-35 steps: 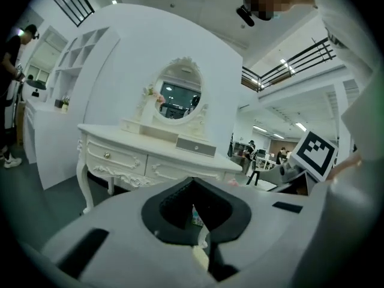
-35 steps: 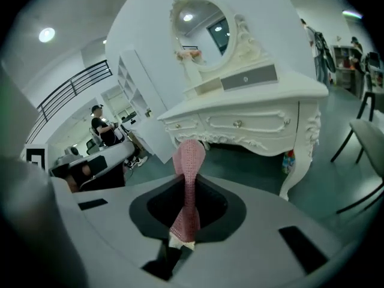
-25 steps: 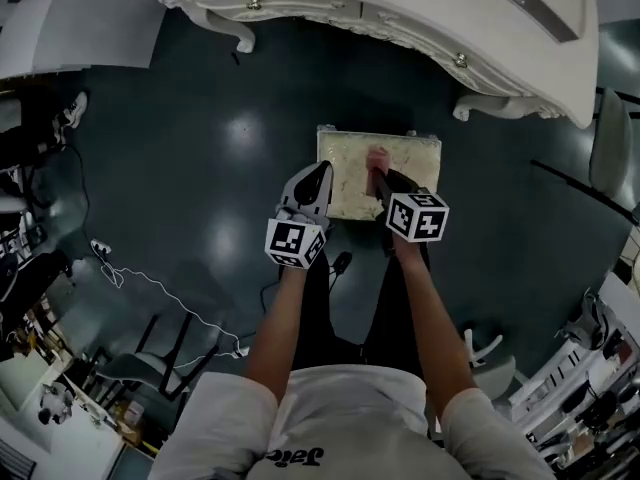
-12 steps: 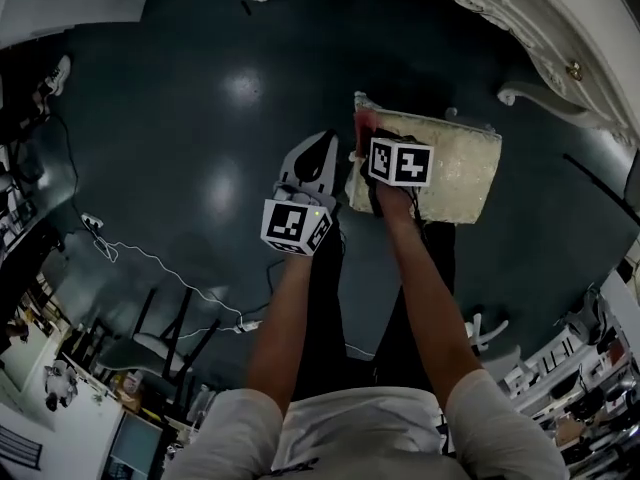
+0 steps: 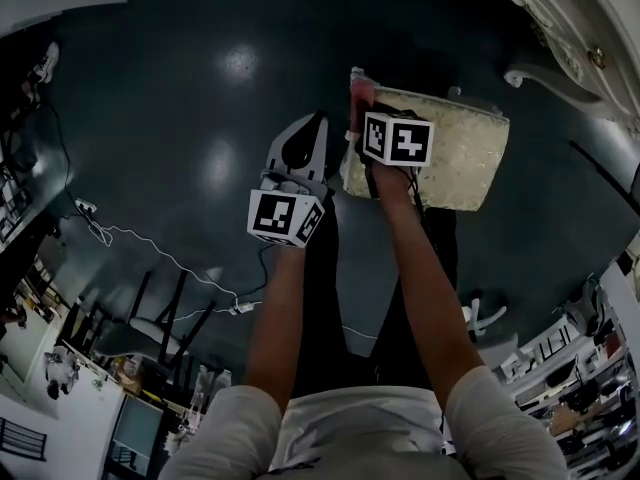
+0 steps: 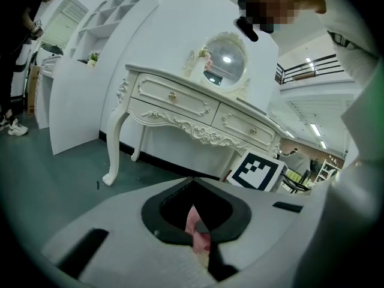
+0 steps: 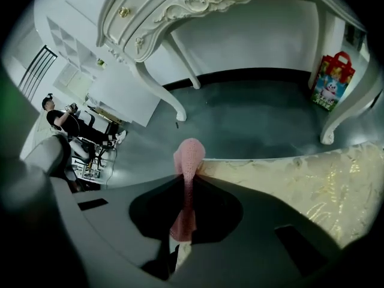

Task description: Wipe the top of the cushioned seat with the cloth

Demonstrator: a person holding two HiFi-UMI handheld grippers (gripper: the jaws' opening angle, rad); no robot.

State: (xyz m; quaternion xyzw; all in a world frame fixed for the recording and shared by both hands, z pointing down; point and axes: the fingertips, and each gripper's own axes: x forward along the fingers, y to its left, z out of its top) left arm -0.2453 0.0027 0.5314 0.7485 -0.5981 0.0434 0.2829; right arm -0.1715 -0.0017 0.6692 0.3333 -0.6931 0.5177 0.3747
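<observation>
Pink cloth (image 7: 189, 155), clamped in the right gripper (image 7: 183, 185), touches the gold-patterned cushioned seat (image 7: 300, 185) at its edge; left gripper (image 6: 192, 182) closed.

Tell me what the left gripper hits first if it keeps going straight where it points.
Most likely the white dressing table, across open floor. The left gripper, jaws shut, aims at its front. The pink cloth shows lower, below that line, though depth is hard to judge.

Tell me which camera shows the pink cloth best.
The right gripper view: the pink cloth is pinched in the right claw at the edge of the cushioned seat. The head view shows only a small pink tip; the left gripper view, a sliver.
</observation>
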